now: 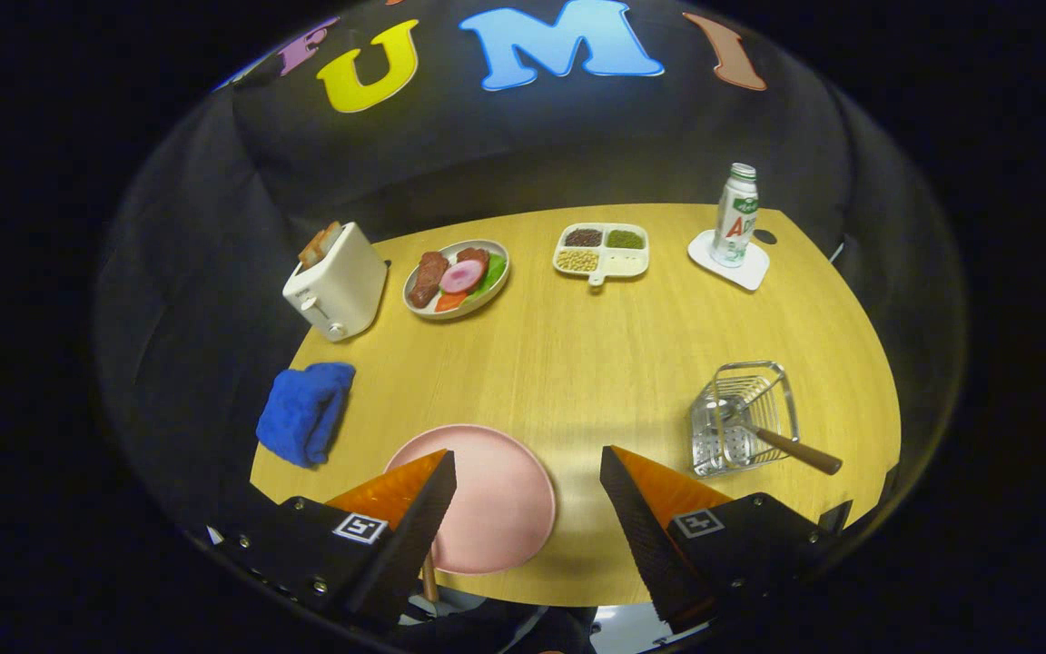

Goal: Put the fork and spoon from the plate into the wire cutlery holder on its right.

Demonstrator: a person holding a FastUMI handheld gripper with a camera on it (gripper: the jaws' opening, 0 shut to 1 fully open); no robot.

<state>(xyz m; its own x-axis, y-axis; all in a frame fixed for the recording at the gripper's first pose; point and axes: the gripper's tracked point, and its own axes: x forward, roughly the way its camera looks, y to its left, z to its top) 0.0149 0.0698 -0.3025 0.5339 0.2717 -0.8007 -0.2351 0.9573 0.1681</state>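
The gripper (527, 490) hangs above the near edge of the wooden table (596, 363), fingers spread wide and holding nothing. Between the fingers, partly under the left one, sits the pink plate (496, 500). A slim brown handle (429, 578) peeks out just below the plate beside the left finger, though whether it is the fork or the spoon cannot be told. Off at two o'clock from the right finger stands the wire cutlery holder (745, 418), and one utensil (791, 447) is already in it, its brown handle leaning out over the rim toward four o'clock. At ten o'clock from the left finger lies a crumpled blue cloth (305, 413). Beyond it, a white toaster (337, 282) with bread poking out, then a plate of food (457, 277) at eleven, a divided tray (602, 252) of grains at twelve, and a bottle (735, 215) upright on a white coaster (730, 262) at one o'clock.
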